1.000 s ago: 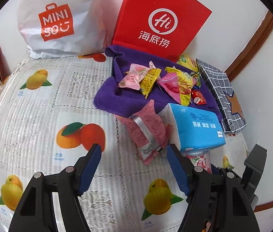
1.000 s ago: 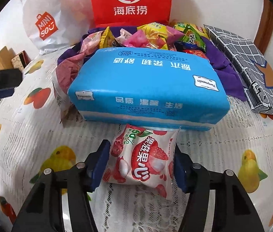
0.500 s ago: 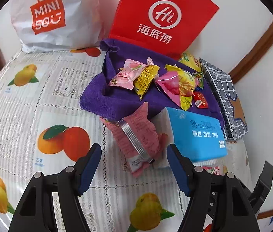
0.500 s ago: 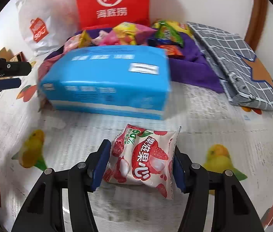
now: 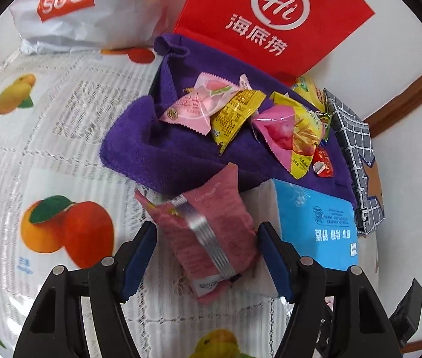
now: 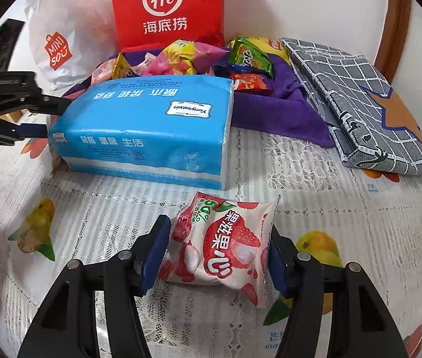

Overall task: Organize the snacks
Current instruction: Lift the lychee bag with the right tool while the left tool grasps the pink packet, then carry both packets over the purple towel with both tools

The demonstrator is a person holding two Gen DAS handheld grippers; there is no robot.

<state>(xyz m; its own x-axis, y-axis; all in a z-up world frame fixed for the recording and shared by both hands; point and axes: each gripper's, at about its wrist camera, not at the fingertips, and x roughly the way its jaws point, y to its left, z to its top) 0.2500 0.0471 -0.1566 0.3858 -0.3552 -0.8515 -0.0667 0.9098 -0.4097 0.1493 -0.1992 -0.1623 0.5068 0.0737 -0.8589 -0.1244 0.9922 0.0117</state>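
Snacks in soft, crinkly, likely light and slippery wrappers: best pinched across the puffy middle, gently. A dusty-pink packet point(image 5: 211, 232) with a silver stripe lies on the fruit-print desk point(image 5: 61, 149) between the closing, not yet touching jaws of the left claw point(image 5: 208, 256). The right claw point(image 6: 218, 253) grips a white strawberry pouch point(image 6: 222, 247) by its sides, just before a blue tissue pack point(image 6: 151, 128).

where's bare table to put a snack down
Free: the tablecloth left of the purple towel, below the white bag; also the stretch in front of the grey pouch. Crowded: the towel's snack pile and around the blue tissue pack.
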